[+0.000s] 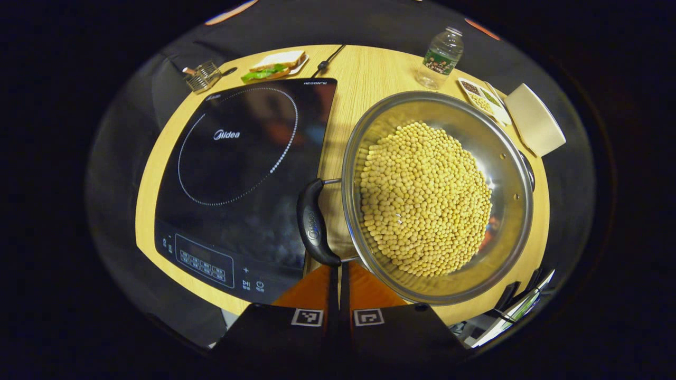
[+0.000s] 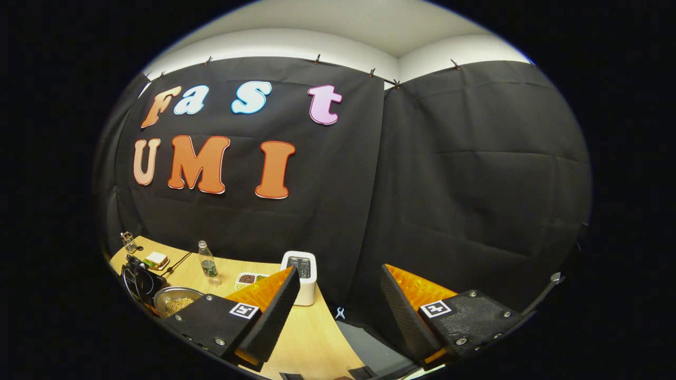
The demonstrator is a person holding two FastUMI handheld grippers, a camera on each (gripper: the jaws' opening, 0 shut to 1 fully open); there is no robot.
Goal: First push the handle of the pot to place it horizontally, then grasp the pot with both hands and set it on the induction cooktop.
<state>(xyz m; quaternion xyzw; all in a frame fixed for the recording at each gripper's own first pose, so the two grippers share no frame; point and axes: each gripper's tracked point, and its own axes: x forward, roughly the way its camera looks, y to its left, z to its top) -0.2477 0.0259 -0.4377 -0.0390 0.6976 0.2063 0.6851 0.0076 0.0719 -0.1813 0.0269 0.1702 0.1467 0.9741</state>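
On the wooden bench (image 1: 369, 68), the steel pot (image 1: 507, 174) sits to the right of the black induction cooktop (image 1: 237, 174), close beside it but not on it. The pot is filled with pale yellow soybeans (image 1: 422, 200). Its black side handle (image 1: 314, 224) faces the cooktop and lies along the cooktop's right edge, overlapping that edge in the left gripper view.

At the bottom of the left gripper view, the left gripper (image 1: 338, 274) has its fingers clenched together with only a thin slit between them, holding nothing. Their tips sit right at the near end of the pot handle; whether they touch it I cannot tell.

Farther back on the bench stand a plastic water bottle (image 1: 441, 57), a sandwich on a small plate (image 1: 277, 64), a wire holder (image 1: 203, 76) at the far left corner, a divided dish of spices (image 1: 483, 97) and a white toaster (image 1: 536, 126). A black cable (image 1: 327, 60) runs off behind the cooktop.

Over to the side, the right gripper (image 2: 340, 303) is held up away from the pot, its fingers released and spread wide apart, grasping nothing, pointing toward the black cloth wall (image 2: 475, 174). Seen from there, the pot (image 2: 174, 302) lies low at the left.
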